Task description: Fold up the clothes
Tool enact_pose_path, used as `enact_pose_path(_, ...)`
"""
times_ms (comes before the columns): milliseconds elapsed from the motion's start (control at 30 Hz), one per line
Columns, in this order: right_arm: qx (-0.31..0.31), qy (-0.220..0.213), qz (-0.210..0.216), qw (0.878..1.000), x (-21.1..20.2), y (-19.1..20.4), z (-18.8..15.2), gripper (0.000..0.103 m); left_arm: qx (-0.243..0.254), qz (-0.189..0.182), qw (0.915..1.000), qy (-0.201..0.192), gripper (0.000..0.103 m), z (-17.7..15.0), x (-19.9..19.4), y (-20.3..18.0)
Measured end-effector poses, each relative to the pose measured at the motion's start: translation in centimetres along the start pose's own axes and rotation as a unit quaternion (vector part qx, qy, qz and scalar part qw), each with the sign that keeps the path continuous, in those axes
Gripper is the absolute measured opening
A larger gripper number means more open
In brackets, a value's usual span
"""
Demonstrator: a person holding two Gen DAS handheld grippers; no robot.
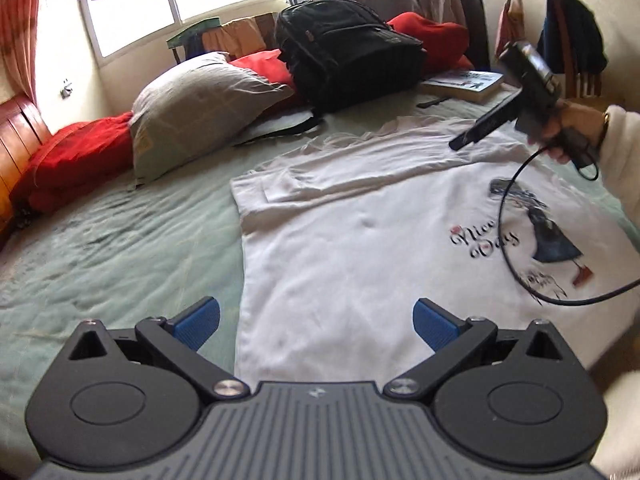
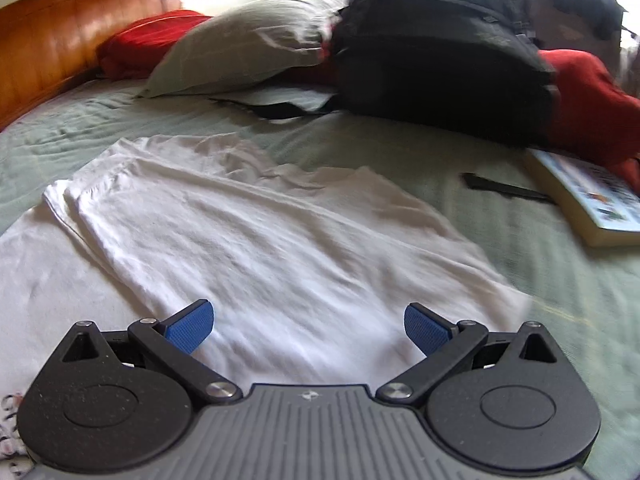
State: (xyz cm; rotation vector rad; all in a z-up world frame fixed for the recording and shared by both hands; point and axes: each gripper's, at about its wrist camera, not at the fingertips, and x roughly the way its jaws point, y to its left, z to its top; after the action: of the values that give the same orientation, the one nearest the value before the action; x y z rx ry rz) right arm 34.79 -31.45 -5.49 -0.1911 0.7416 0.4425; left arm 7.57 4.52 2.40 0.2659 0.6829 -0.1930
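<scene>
While hovering above the white T-shirt (image 1: 360, 240), left claw (image 1: 316, 324) spread wide, empty, right claw (image 2: 309, 328) likewise.

One white T-shirt (image 1: 360, 232), one grey pillow (image 1: 192, 108), one black backpack (image 1: 348, 52), one book (image 1: 464, 82), two grippers

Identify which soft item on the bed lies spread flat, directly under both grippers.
The white T-shirt; the grey pillow and red bedding sit heaped behind.

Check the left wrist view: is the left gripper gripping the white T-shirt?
No, the left gripper is open with its blue fingertips spread apart above the white T-shirt, pinching no fabric.
</scene>
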Motion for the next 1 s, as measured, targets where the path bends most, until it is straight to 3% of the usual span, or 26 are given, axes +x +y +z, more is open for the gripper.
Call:
enact_pose_path(200, -0.017, -0.011, -0.041, 0.999, -7.3, 2.3, -2.3, 0.103, -0.016, -0.050, 0.9985, -0.016, 0.102, -1.2, 1.1, 1.0)
enact_pose_path(433, 0.098, -0.009, -0.065, 0.993, -12.7, 3.3, -8.2, 0.103, 0.001, -0.100, 0.9944, -0.032, 0.102, -2.3, 1.5, 1.2)
enact_pose_path(600, 0.170, -0.014, -0.071, 0.983, -15.4, 4.9, -11.1, 0.103, -0.022, -0.140, 0.9891, -0.042, 0.102, -2.8, 2.5, 2.4)
enact_pose_path(733, 0.211, -0.025, -0.063, 0.975, -17.3, 6.9, -11.9, 0.103, -0.045, -0.156, 0.9865, -0.024, 0.102, -3.5, 4.8, 2.5)
enact_pose_path(900, 0.174, -0.030, -0.070, 0.982, -19.7, 11.5, -13.2, 0.103, -0.066, -0.177, 0.9819, -0.009, 0.102, -4.4, 6.6, 2.2)
enact_pose_path(1000, 0.135, -0.028, -0.046, 0.989, -19.6, 14.2, -14.2, 0.103, -0.066, -0.196, 0.9782, -0.019, 0.102, -4.3, 6.6, 2.3)
